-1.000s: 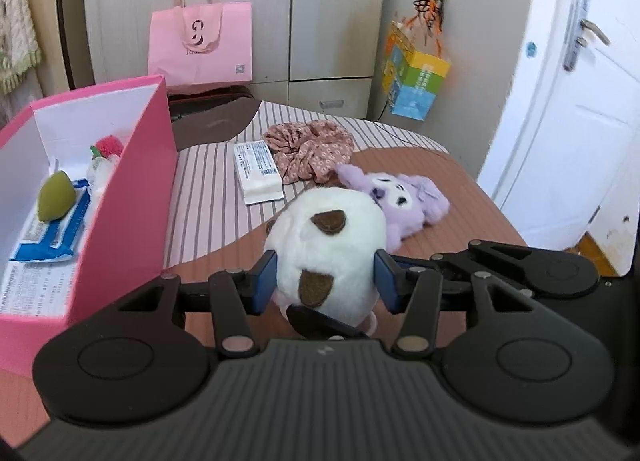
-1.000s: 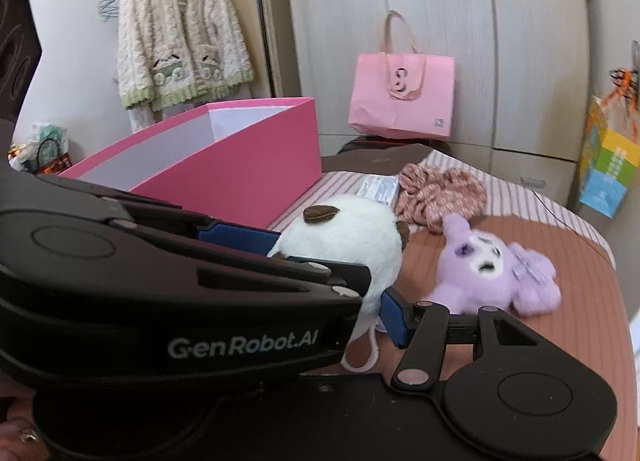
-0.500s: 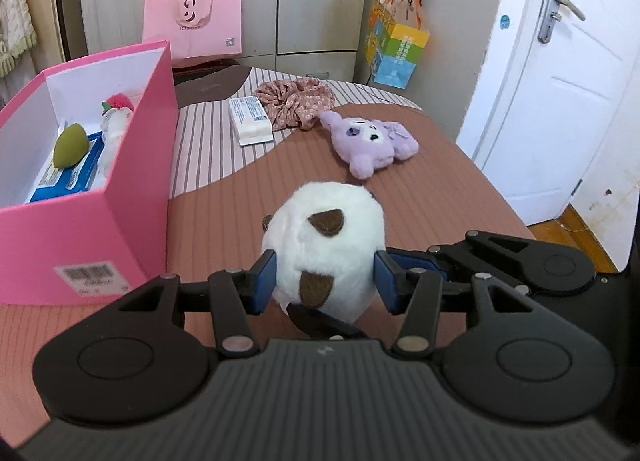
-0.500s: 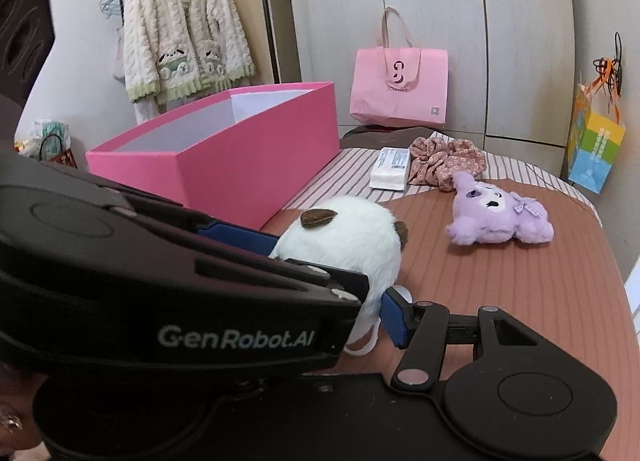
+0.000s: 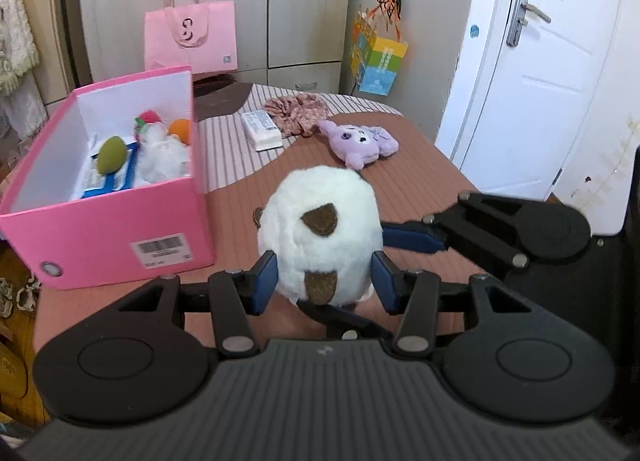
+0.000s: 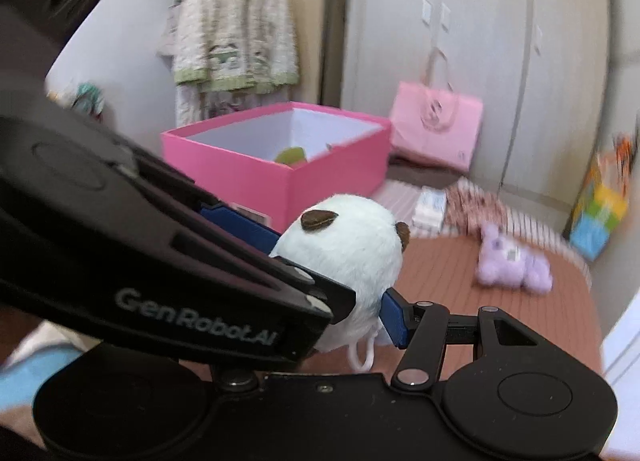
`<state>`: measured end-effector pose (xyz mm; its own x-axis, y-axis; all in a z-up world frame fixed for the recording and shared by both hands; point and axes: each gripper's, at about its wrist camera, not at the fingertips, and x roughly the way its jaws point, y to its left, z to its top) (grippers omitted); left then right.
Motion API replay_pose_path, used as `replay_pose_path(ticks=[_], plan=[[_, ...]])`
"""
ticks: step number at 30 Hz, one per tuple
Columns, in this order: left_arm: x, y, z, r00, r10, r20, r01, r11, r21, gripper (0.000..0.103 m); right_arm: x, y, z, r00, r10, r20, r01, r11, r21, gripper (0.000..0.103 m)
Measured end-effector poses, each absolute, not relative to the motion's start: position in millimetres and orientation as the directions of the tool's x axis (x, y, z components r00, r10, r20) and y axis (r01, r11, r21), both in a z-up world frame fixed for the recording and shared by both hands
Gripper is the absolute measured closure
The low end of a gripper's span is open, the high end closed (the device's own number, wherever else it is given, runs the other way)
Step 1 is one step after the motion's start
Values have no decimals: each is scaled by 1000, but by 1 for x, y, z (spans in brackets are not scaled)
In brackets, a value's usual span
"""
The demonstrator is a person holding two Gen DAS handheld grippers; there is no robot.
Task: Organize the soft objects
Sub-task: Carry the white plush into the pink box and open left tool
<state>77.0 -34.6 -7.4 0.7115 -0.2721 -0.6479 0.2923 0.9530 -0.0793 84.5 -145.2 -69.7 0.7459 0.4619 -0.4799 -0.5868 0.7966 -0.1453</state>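
Partly done: pink box (image 5: 100, 237) holds several items, both tools (image 5: 324, 281) (image 6: 340, 261) clamp white plush (image 5: 320, 237), purple plush (image 5: 362, 141), scrunchie (image 5: 298, 115) and packet (image 5: 262, 129) remain toward the surface's far edge.

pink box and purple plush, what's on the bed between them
Left wrist view: a white tissue pack and a floral scrunchie lie between the pink box and purple plush.

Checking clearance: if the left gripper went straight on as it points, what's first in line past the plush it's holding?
Probably the brown striped bedcover, short of the purple plush toy; depth is unclear.
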Motion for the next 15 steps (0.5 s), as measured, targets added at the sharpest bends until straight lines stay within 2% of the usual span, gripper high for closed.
replay_pose_path(ticks=[10,15], plan=[[61,14,45,753,-273,-598,271,958,-96,55,69,-110,-20,741,514,-433,-637,741,-211,41],[70,47,67,816,-261,-515,249,964,-95,55,77,-91,4,764,565,-312,-638,733,-235,41]])
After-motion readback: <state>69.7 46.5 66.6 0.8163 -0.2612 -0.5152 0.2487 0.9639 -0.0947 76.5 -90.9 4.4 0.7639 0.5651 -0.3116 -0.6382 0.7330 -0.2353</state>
